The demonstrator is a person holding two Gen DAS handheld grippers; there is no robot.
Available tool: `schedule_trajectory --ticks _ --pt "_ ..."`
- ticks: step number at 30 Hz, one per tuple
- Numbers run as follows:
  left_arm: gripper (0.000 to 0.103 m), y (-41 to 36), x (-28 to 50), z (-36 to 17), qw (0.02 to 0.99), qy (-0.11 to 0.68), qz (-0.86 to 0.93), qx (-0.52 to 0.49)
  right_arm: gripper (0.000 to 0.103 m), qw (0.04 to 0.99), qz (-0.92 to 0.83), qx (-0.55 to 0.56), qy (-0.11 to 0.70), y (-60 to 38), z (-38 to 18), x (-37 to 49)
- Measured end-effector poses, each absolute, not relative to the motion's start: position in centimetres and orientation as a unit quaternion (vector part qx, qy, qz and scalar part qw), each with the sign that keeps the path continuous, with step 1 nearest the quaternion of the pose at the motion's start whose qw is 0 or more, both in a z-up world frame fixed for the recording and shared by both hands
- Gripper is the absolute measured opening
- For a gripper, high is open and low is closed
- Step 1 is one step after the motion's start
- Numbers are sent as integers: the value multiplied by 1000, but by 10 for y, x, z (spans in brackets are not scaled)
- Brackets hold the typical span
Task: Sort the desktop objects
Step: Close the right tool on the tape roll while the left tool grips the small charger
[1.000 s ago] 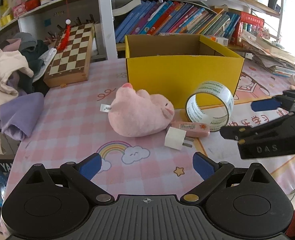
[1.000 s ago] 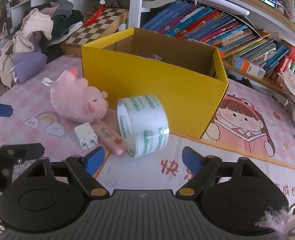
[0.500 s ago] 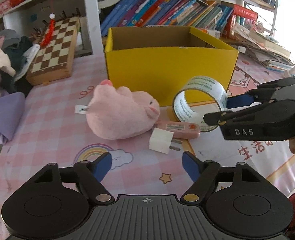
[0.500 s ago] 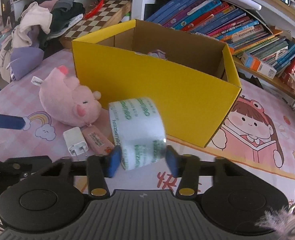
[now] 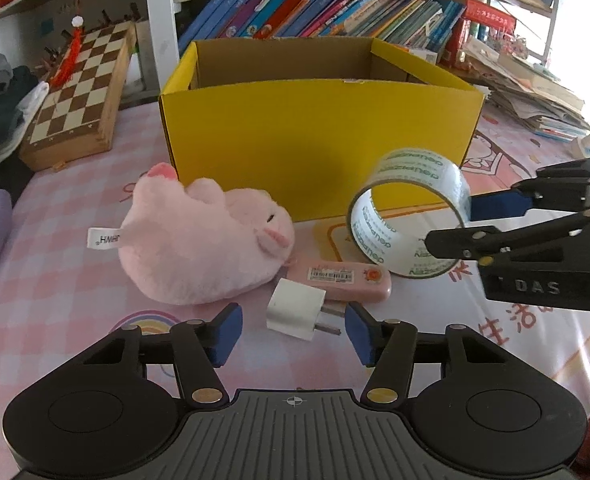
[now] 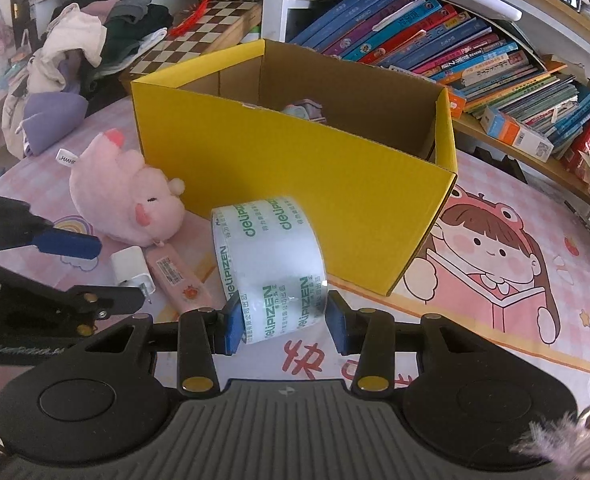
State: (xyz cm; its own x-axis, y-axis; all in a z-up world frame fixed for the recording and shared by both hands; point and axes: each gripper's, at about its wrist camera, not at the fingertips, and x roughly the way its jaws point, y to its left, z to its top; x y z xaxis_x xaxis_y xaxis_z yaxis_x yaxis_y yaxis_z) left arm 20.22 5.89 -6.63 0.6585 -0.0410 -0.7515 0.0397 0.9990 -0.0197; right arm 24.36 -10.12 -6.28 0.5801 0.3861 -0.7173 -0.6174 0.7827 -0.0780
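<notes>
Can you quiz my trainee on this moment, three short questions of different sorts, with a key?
1. True or false: the right gripper is shut on the tape roll.
2. Which item lies between the left gripper's fingers, untouched?
A. pink plush pig
B. white plug adapter
C. chessboard
3. Fill in: the tape roll is in front of the yellow ___.

Key
1. True: both pads press its sides.
2. B: the pads stand clear on either side of it.
3. Box; something already lies inside, too hidden to identify.
</notes>
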Motion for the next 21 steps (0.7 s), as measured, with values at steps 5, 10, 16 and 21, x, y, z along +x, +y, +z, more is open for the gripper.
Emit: schedule_trajectory --ticks 5,10,16,21 --pt "52 58 208 -74 905 425 -24 0 40 872 292 -167 357 -102 -64 244" --pt "41 56 208 -77 902 431 -31 8 39 872 289 -162 361 -105 -64 245" --pt "41 60 201 -73 903 429 -30 8 39 876 280 -155 361 -110 -63 241" --pt "41 62 191 -64 909 416 -32 7 39 880 273 -147 359 -113 -59 235"
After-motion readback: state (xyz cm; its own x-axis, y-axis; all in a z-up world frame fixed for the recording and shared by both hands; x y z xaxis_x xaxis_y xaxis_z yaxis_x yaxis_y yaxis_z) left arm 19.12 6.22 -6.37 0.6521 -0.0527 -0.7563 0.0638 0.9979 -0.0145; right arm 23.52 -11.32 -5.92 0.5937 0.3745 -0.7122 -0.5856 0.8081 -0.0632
